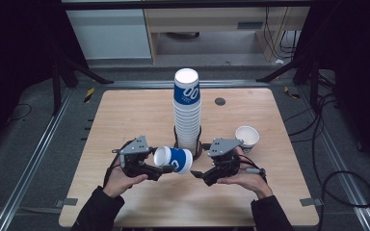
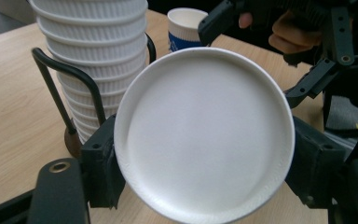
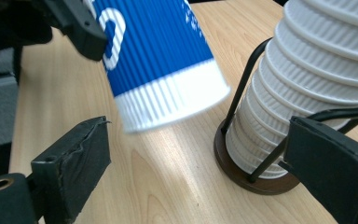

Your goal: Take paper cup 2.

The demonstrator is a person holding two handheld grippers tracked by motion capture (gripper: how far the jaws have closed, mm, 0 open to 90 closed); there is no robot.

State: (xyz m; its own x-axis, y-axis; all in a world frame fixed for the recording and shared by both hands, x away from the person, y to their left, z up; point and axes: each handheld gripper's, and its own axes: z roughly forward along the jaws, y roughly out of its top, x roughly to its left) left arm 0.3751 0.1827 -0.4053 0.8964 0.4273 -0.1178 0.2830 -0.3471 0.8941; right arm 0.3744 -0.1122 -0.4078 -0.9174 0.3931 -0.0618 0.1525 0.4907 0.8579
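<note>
A blue paper cup with a white ribbed band [image 1: 176, 160] lies sideways in the air, and my left gripper [image 1: 165, 164] is shut on it. In the left gripper view its flat white end [image 2: 205, 135] faces the camera between both jaws. My right gripper [image 1: 201, 172] is open just right of the cup; in the right gripper view the cup's white band [image 3: 172, 100] hangs beyond the spread jaws, untouched. A tall stack of upside-down cups [image 1: 187, 110] stands in a black wire holder [image 3: 256, 179] behind both grippers.
One cup [image 1: 247, 138] stands upright, mouth up, right of the stack. A small dark round mark [image 1: 219, 101] sits on the wooden table [image 1: 125, 115] at the back. Black metal rails and cables run beside the table.
</note>
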